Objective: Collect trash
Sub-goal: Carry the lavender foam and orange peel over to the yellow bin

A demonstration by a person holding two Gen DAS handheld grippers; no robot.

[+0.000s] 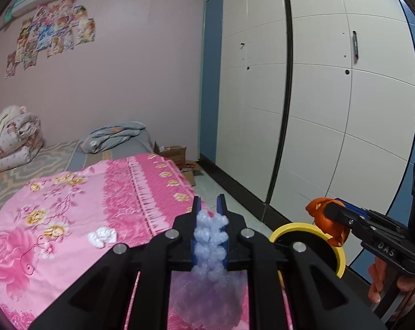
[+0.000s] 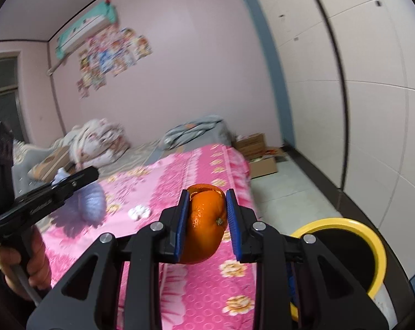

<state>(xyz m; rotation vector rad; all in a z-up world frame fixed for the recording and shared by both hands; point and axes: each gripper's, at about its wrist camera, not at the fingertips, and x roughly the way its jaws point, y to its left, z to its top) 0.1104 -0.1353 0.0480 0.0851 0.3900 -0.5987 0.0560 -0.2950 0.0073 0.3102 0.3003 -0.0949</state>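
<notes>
From the left wrist, the left gripper [image 1: 209, 206] is clamped on one sheet of bubble wrap [image 1: 210, 240] hanging below it, one crumpled white wad [image 1: 102, 236] lies left of it on the pink bedspread [image 1: 70, 206], and right of it stands one yellow-rimmed bin [image 1: 298, 227] on open floor. From the right wrist, the right gripper [image 2: 207, 217] grips one orange peel [image 2: 206, 224], showing its stem end; the bin [image 2: 372, 236] sits right beside the bed edge.

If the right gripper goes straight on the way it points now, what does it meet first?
Probably the pink flowered bedsheet: the right gripper, shut on the orange peel, points slightly down over it. Depth is unclear.
</notes>
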